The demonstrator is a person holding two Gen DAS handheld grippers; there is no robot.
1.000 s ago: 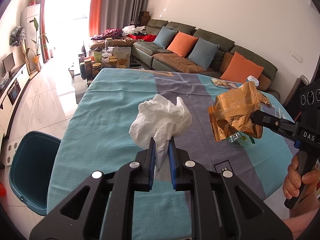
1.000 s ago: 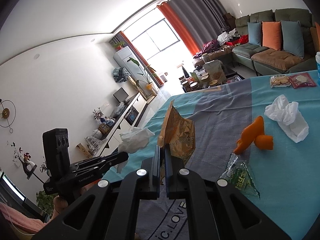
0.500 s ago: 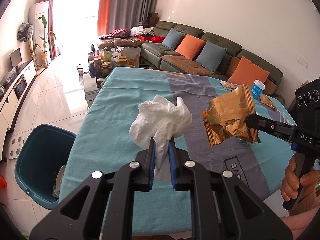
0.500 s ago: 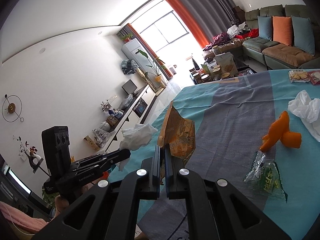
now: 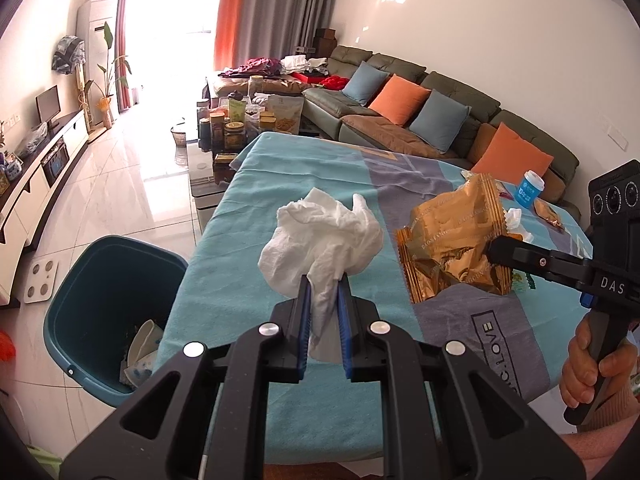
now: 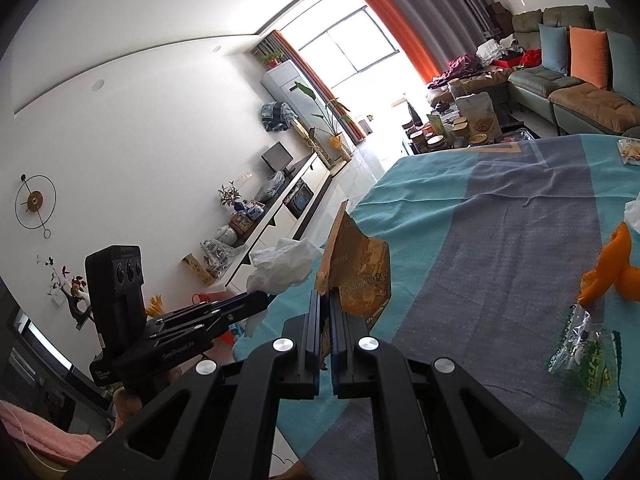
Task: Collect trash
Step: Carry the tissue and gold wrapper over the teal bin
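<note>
1. Left wrist view, the count: one crumpled white tissue [image 5: 320,236], one gold snack wrapper [image 5: 452,248], one teal trash bin [image 5: 80,280] on the floor beside the table [image 5: 248,240], one blue-capped bottle [image 5: 529,190] far across the cloth, and four sofa cushions, two orange and two blue.
2. The left gripper [image 5: 323,284] has its jaws narrow, pinching the tissue's tail; the wad blooms just past the fingertips, above the table's near-left part, bin below and to the left.
3. The right gripper [image 5: 494,248] comes in from the right, clamped on the wrapper's edge, a hand [image 5: 592,364] on its grip.
4. Against a second ago, the bin now shows much more, with paper scraps visible inside; the bottle has come into sight.
5. Right wrist view: one wrapper [image 6: 356,272], upright between the closed jaws of the right gripper [image 6: 325,296]; one tissue [image 6: 284,268] held by the left gripper [image 6: 260,300] just to the left.
6. On the cloth to the right: one orange peel [image 6: 612,268] and one clear green-printed wrapper [image 6: 584,356].
7. The peel and the clear wrapper sit further right in frame than before.
</note>
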